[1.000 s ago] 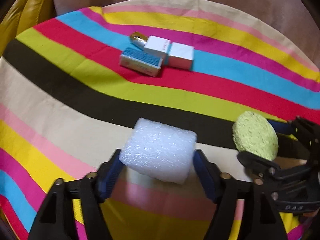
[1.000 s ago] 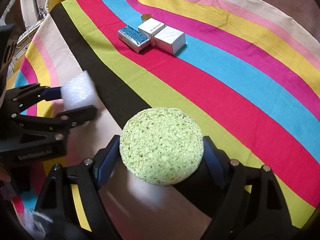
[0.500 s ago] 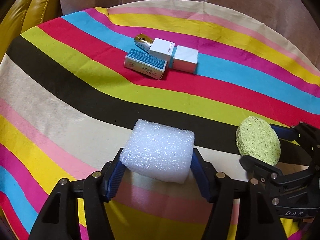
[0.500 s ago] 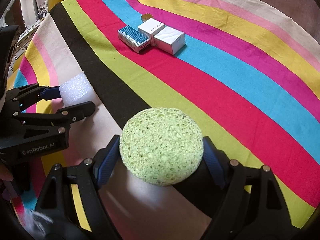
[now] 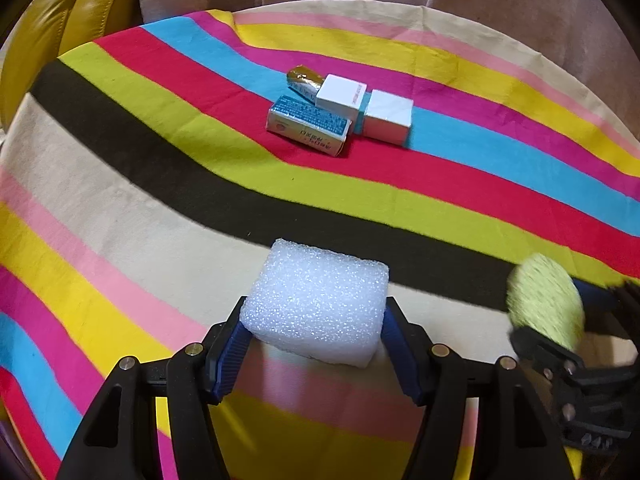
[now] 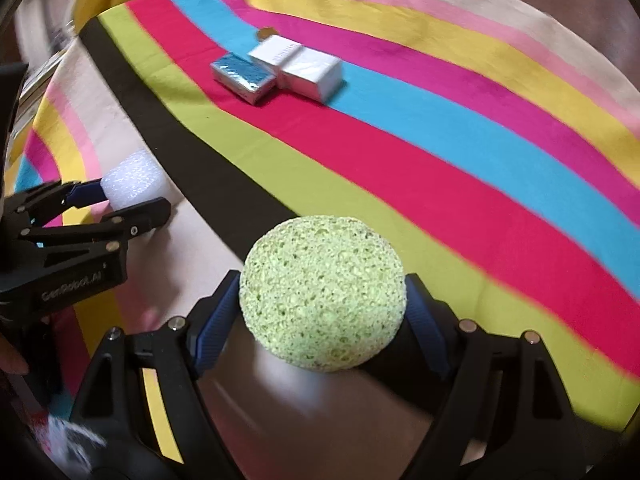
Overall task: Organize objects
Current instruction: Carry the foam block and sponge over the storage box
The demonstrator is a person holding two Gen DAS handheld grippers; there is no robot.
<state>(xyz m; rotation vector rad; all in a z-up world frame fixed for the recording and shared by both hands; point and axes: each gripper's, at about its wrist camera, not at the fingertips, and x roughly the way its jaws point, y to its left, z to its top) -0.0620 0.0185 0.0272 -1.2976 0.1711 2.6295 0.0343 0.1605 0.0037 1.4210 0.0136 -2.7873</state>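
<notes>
Left gripper (image 5: 314, 336) is clamped on a white foam block (image 5: 316, 300), pads pressing both side faces; the block sits square between the fingers and looks slightly off the table (image 5: 120, 208). Right gripper (image 6: 322, 308) grips a round green sponge (image 6: 322, 294) across its width, jaws fairly wide because the sponge is wide. Sponge rides clear of the striped cloth (image 6: 440, 184), judging by the shadow under it.

Both grips are mid-body and symmetric, probably so that soft items don't twist or squeeze out during carry. Foam and sponge both compress, so grip depth matters more than force.

The two grippers sit side by side, near each other: the sponge shows at the far right of the left wrist view, the foam block at the far left of the right wrist view. Collision risk between them if either swings inward.

Ahead of both grippers, well apart, is a cluster: a blue box (image 5: 308, 124), two white boxes (image 5: 340, 96) (image 5: 387, 117) touching or nearly touching each other, and a gold-wrapped item (image 5: 304, 78) behind them, partly hidden. Likely the grouping spot. Path over the cloth to it is unobstructed; cloth has a few wrinkles. A yellow seat (image 5: 52, 32) sits beyond the table's far-left edge.
</notes>
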